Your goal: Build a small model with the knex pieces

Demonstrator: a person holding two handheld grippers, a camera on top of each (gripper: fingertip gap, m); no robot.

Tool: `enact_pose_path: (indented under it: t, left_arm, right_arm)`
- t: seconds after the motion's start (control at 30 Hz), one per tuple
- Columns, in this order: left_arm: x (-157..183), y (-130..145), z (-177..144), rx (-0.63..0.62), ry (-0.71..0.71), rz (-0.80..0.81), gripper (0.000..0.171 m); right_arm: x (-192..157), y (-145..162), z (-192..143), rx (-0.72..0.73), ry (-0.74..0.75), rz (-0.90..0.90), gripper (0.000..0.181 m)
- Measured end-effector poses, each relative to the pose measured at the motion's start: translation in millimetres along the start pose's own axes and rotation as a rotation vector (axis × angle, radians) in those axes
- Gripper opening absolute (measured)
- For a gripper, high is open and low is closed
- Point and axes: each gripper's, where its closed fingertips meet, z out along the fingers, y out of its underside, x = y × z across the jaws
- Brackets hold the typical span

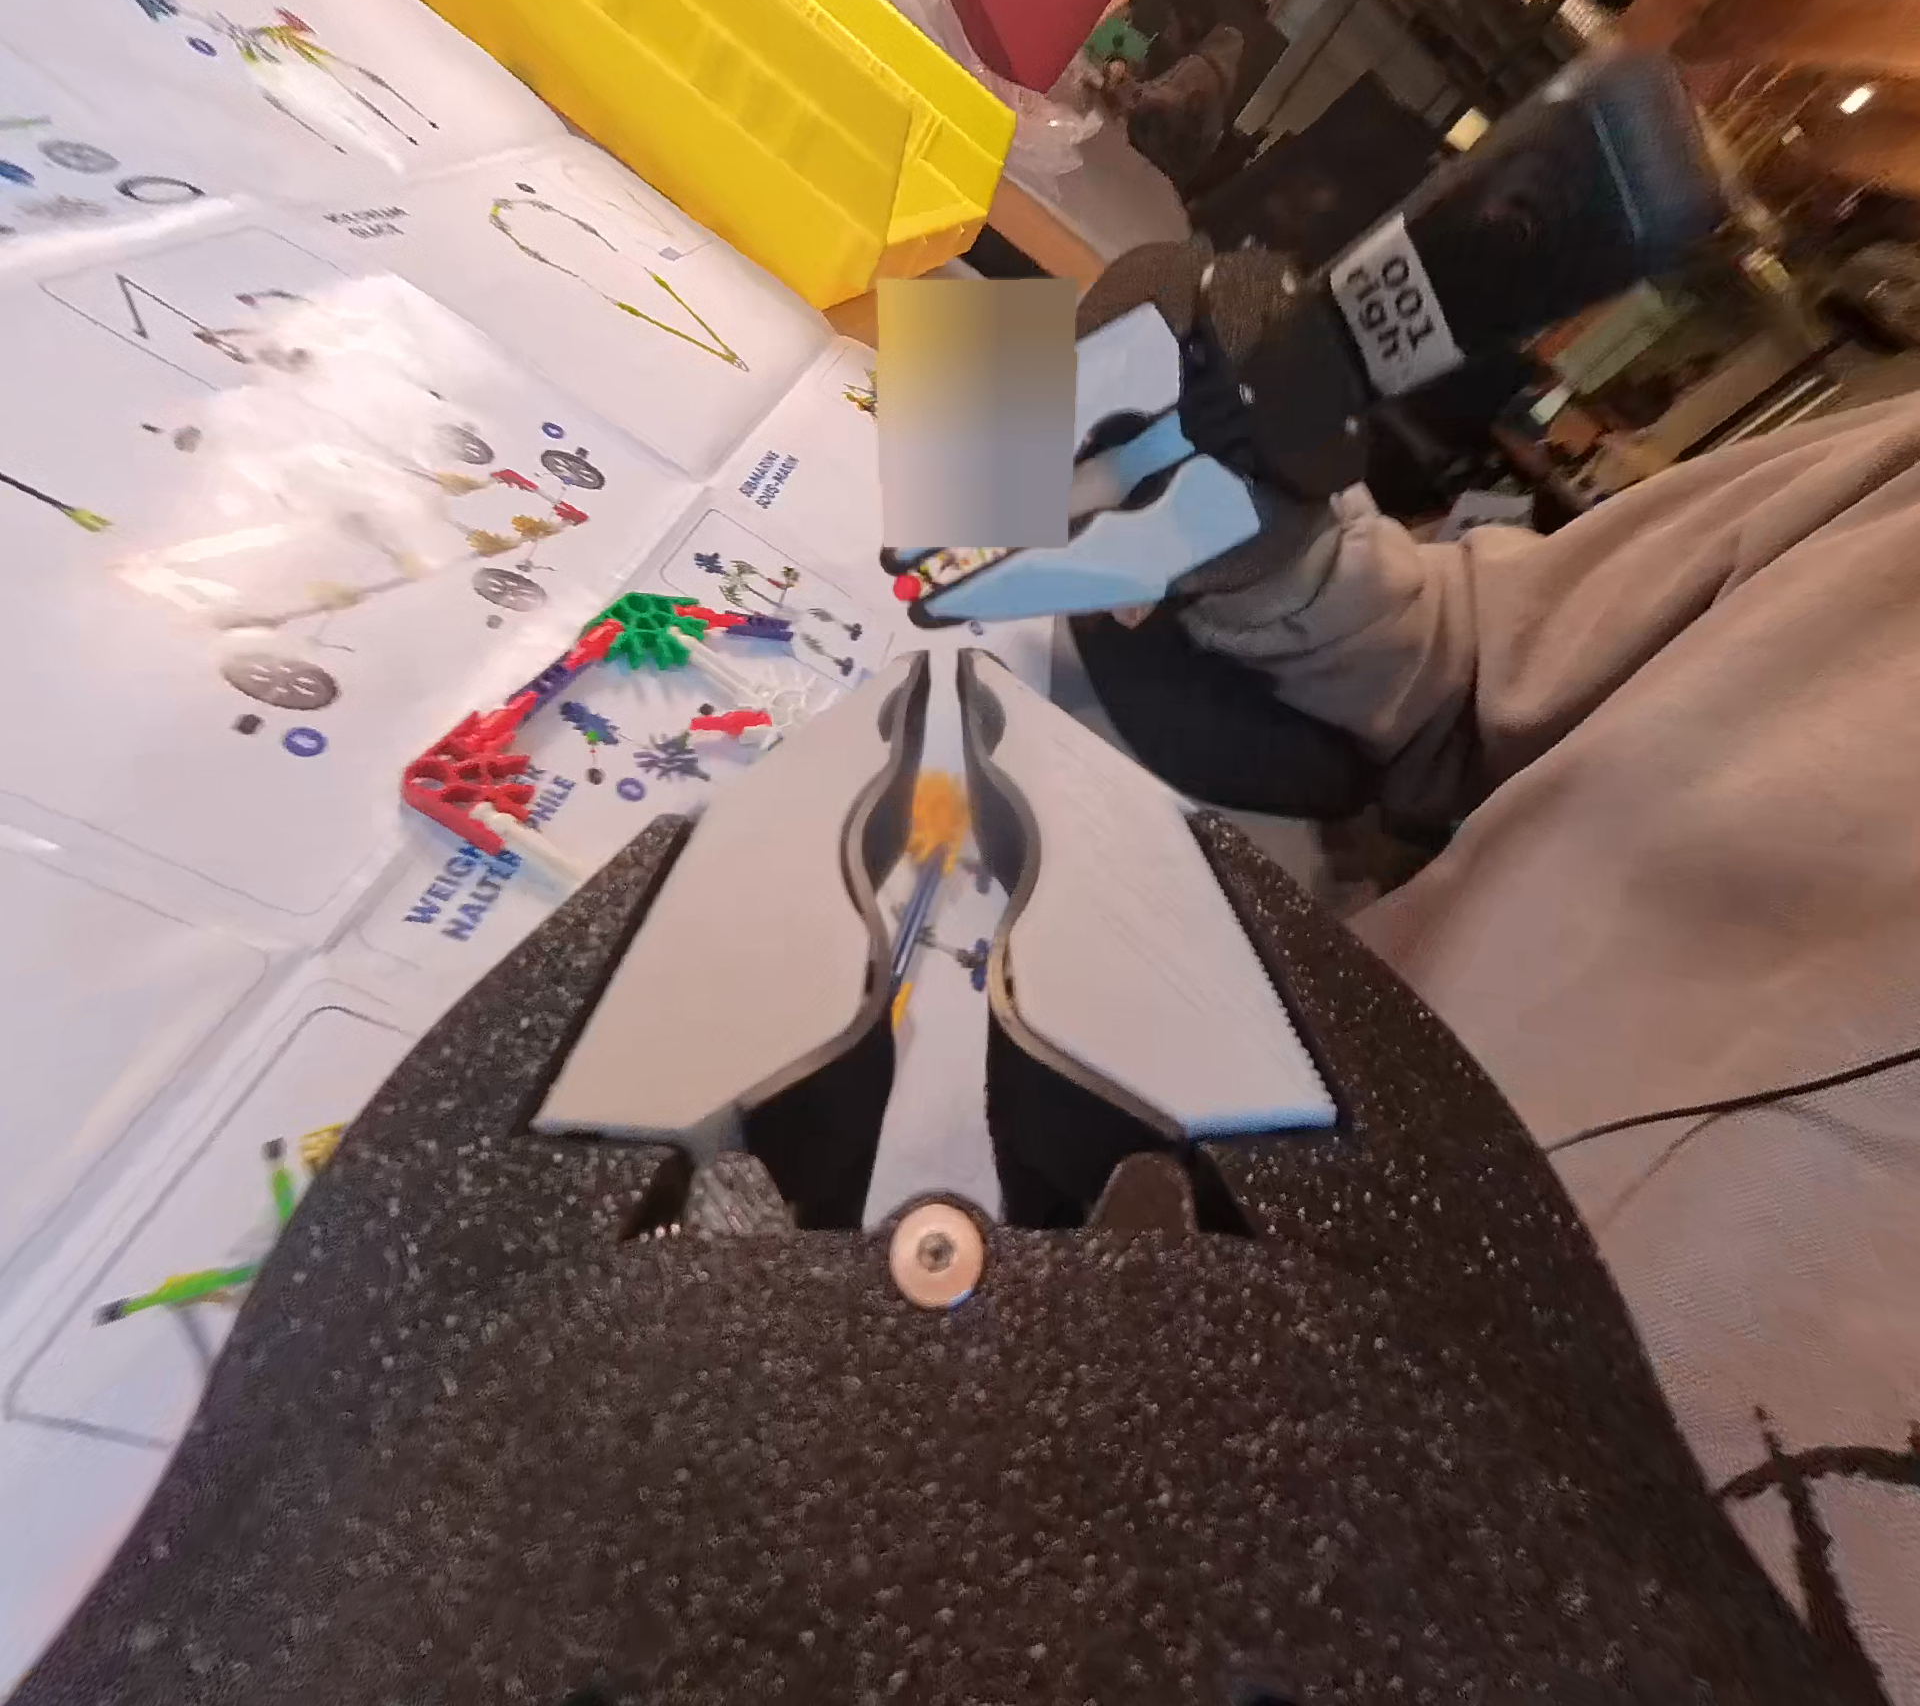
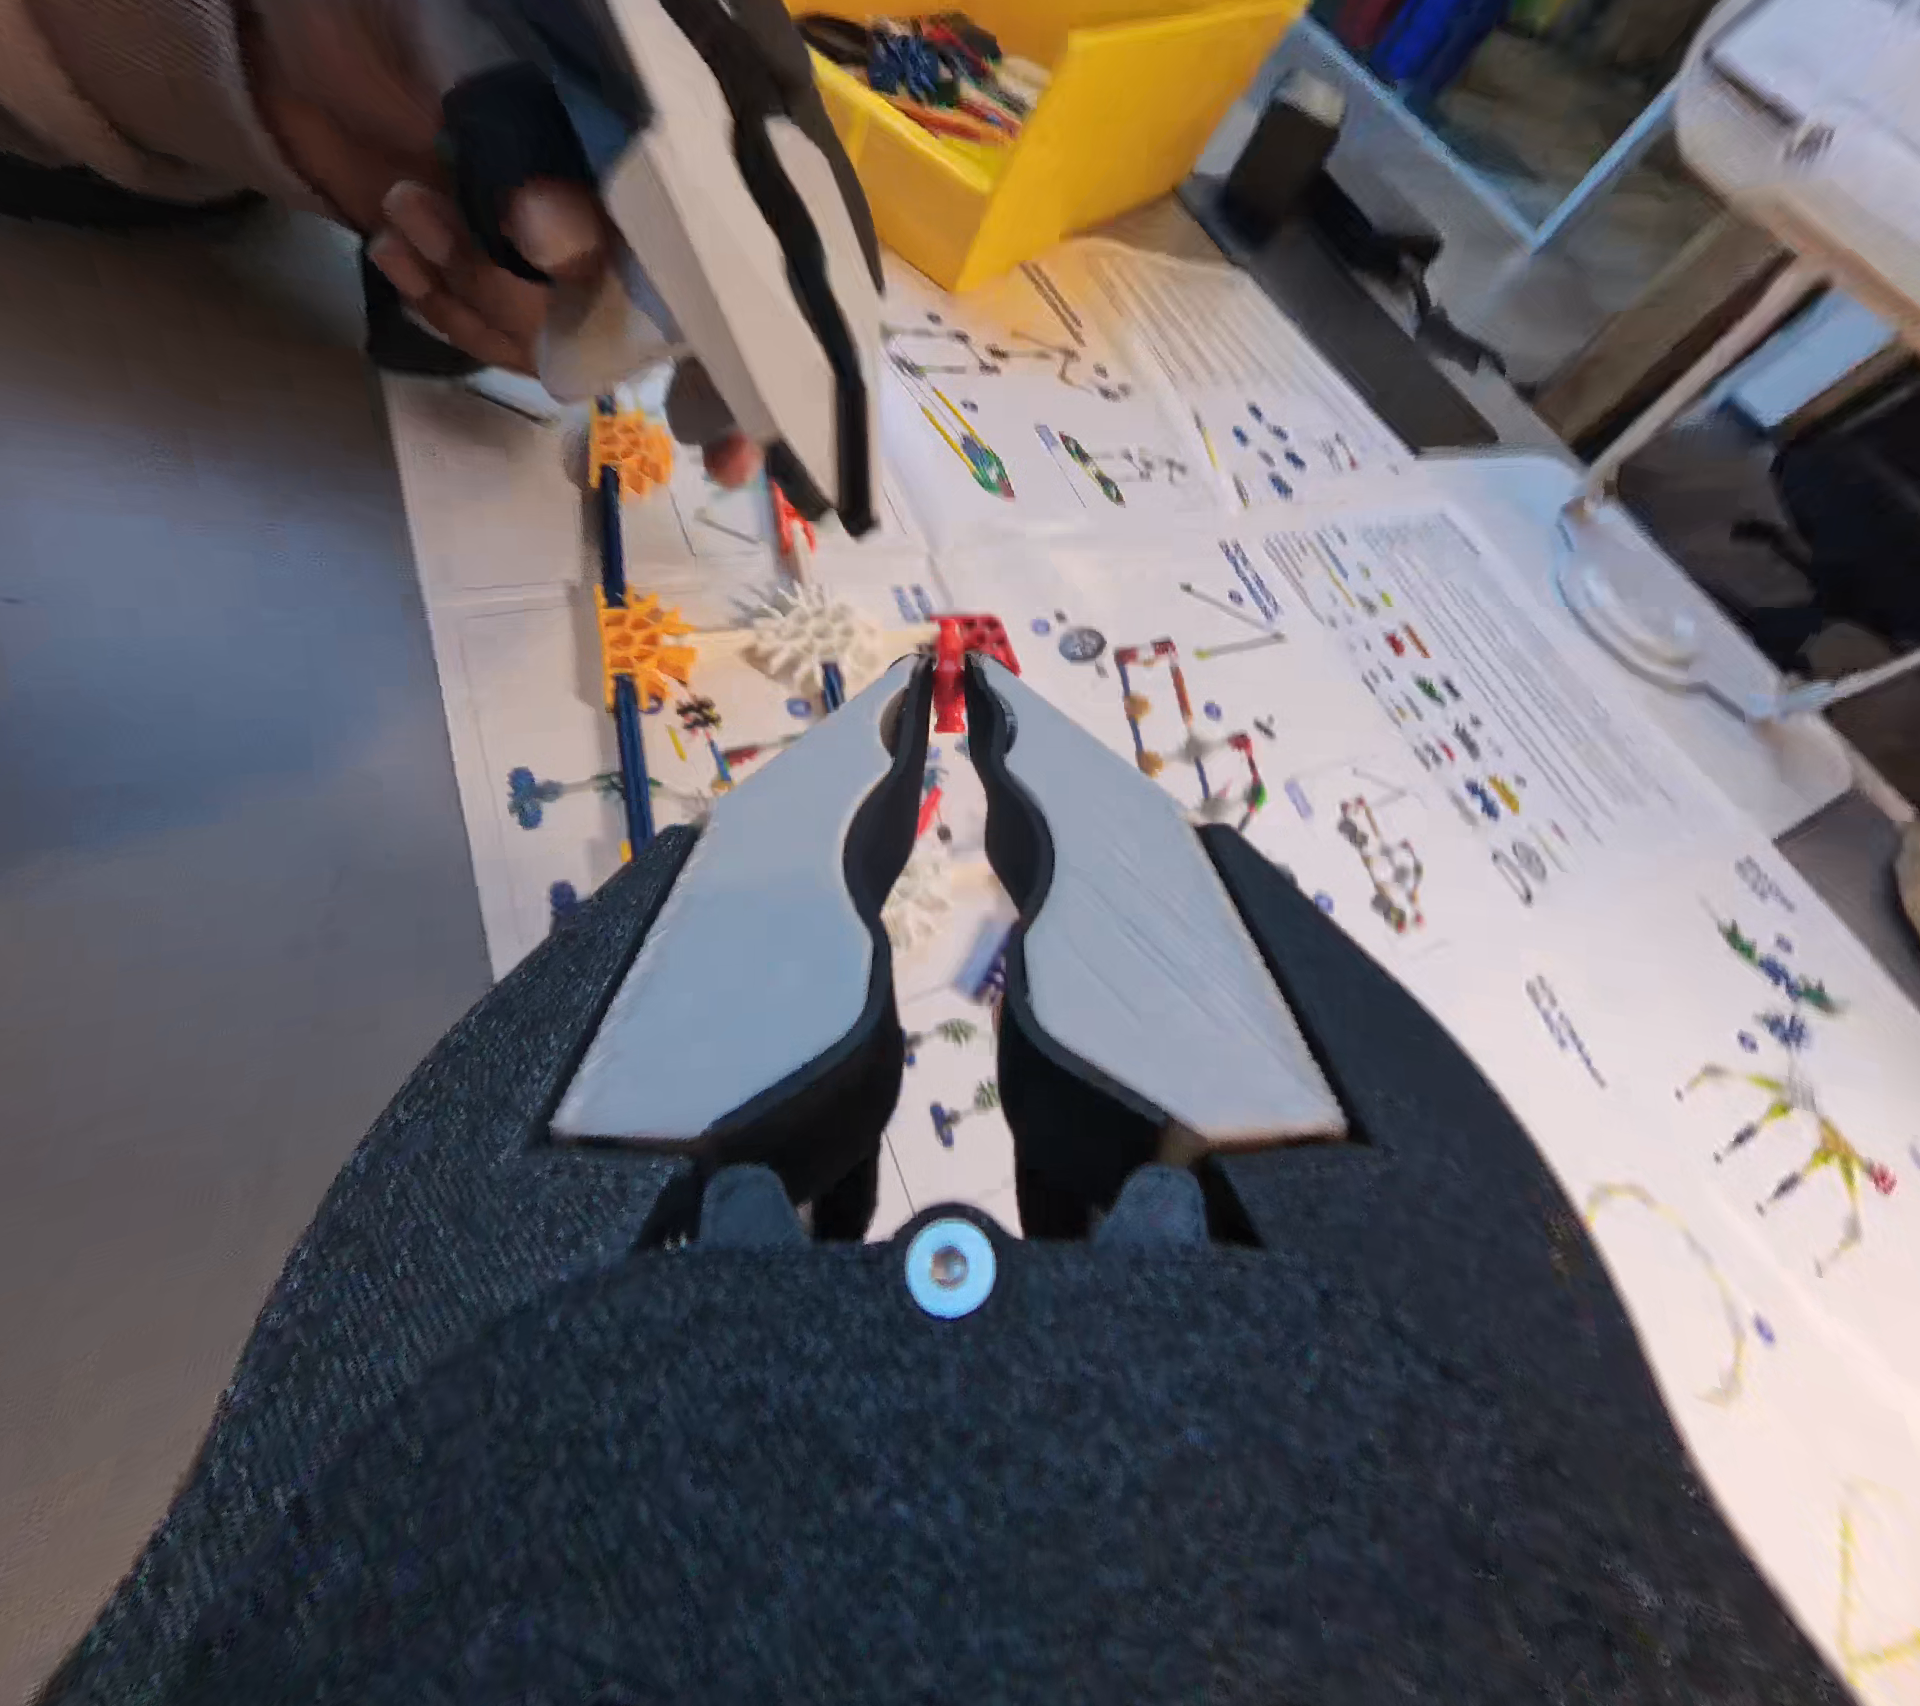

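- my right gripper (image 2: 945, 669) is pinched on a red connector (image 2: 951, 685), its tips nearly closed around it, just above the printed sheet (image 2: 1195, 513).
- my left gripper (image 1: 940, 664) has its tips almost together with nothing between them, hanging over the sheet.
- a white snowflake piece (image 2: 816, 633) and an orange connector (image 2: 639, 638) on a blue rod (image 2: 629, 752) lie just beyond the red connector.
- a yellow bin (image 2: 1091, 56) of parts sits farther back.

Printed words and numbers on the instruction sheet (image 1: 312, 368) and a white label (image 1: 1397, 321) on the right tool (image 1: 920, 591).
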Motion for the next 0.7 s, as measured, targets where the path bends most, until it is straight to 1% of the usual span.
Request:
enact_pose_path:
  t: [0.07,0.1,0.17,0.23,0.3,0.43,0.5,0.7]
  left_arm:
    - [-14,4,-11,-0.084,-0.106,0.139,0.017]
    - [-24,9,-17,-0.144,-0.169,0.211,0.020]
    - [-48,22,-33,-0.269,-0.297,0.331,0.026]
    - [-61,35,-43,-0.368,-0.334,0.372,0.029]
    - [-70,45,-48,-0.423,-0.348,0.364,0.031]
    - [-72,63,-49,-0.527,-0.347,0.388,0.019]
    - [-71,66,-49,-0.559,-0.364,0.414,0.013]
    - [-61,72,-46,-0.608,-0.357,0.420,0.010]
  right_arm:
    - [20,28,-5,-0.136,0.017,0.137,0.005]
    - [28,42,-10,-0.193,0.026,0.205,0.005]
    - [30,66,-17,-0.293,-0.003,0.348,0.005]
    - [24,79,-22,-0.355,-0.042,0.431,0.005]
    - [19,85,-24,-0.396,-0.046,0.454,0.005]
    - [10,85,-20,-0.422,-0.062,0.501,0.005]
    - [10,88,-18,-0.443,-0.054,0.508,0.005]
    - [7,90,-13,-0.479,-0.057,0.510,0.005]
